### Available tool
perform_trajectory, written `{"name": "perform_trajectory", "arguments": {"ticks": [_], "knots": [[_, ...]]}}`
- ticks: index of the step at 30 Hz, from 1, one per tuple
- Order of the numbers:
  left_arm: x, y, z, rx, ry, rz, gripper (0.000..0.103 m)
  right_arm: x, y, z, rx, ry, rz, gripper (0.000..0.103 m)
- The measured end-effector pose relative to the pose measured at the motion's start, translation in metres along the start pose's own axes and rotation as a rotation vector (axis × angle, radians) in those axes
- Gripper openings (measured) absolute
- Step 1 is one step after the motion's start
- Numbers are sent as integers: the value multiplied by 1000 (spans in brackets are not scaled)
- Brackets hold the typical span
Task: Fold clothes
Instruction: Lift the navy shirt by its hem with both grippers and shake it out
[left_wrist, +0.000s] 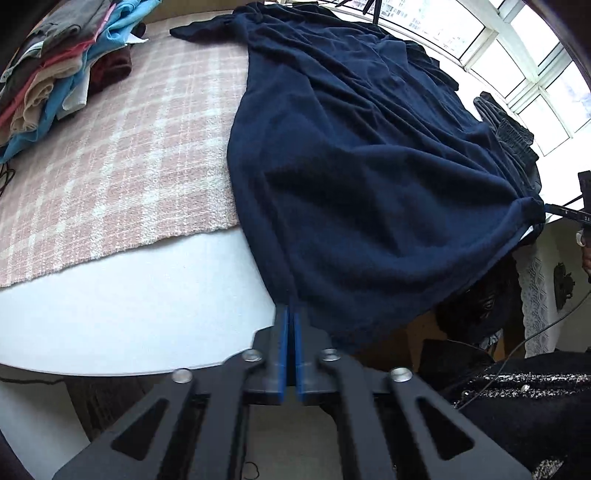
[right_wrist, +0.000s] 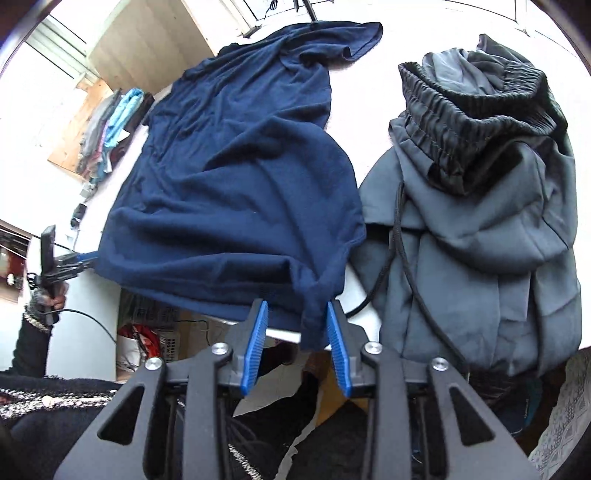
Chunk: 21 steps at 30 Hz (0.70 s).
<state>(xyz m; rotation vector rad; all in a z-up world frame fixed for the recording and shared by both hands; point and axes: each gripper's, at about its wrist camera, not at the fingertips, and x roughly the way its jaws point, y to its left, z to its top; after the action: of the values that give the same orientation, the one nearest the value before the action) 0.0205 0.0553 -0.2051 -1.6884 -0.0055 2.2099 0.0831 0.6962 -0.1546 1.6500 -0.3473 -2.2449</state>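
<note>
On the table, the shirt ran lengthwise away from both hand-held grippers. The left hand-held gripper clamped one hem corner; the right hand-held gripper stood apart around the other, pads off it.

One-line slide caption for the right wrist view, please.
Right gripper open around a bottom corner of the navy T-shirt spread on the white table, grey trousers heaped beside it.

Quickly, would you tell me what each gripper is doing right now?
Left gripper: shut on the navy shirt hem.
Right gripper: open, shirt corner hanging between its fingers.
</note>
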Motion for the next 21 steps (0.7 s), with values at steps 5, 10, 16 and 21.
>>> {"name": "perform_trajectory", "arguments": {"ticks": [5,10,16,21], "knots": [[-32,1,1,-52,-61,-48,3,-6,-20,0,81,-44,36,44],[-56,-2,5,-55,-89,-46,3,12,-29,6,165,-5,103,44],[-78,-2,13,-47,-119,-92,3,22,-23,7,150,94,178,3],[-70,11,6,-76,-67,-68,3,5,-49,4,211,38,52,13]]}}
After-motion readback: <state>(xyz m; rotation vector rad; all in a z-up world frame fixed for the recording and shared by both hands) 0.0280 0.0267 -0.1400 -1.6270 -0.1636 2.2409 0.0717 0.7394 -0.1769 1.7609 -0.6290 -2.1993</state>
